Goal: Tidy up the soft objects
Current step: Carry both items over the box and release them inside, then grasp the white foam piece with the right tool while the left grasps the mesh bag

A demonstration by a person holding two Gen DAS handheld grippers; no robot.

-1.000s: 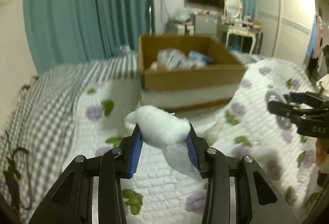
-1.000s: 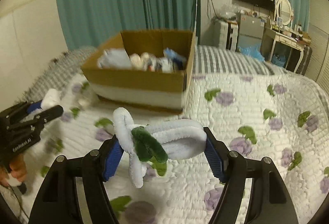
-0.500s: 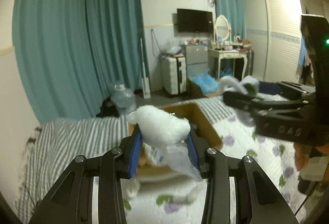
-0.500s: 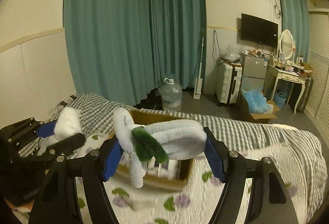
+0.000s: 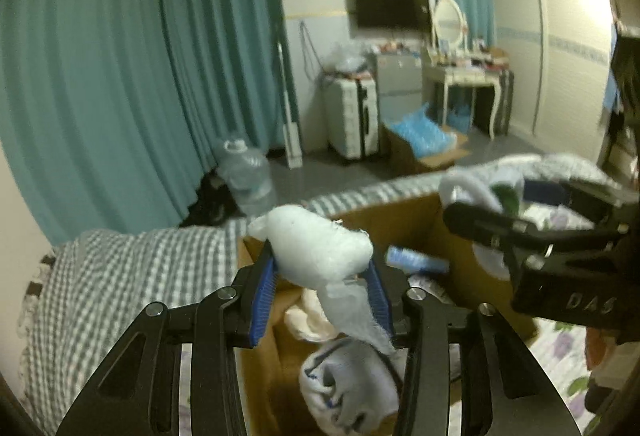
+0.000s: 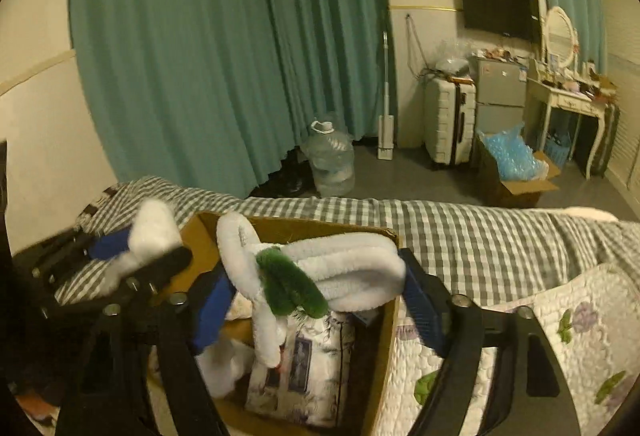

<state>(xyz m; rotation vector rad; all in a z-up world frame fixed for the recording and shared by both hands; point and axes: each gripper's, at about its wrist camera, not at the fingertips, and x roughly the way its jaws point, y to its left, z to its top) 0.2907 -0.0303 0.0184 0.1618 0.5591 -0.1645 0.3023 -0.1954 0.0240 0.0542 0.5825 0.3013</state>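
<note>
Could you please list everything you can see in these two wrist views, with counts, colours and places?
cotton wad: 1, white, held over the box
fuzzy slipper: 1, white with green trim, held over the box
cardboard box: 1, brown, on the bed, holding soft items
bed: 1, grey check cover and floral quilt
curtain: 1, teal, behind the bed
water jug: 1, clear, on the floor
suitcase: 1, white, by the wall
television: 1, black, on the wall
left gripper: 1, black with blue pads, shut on the wad
right gripper: 1, black with blue pads, shut on the slipper
</note>
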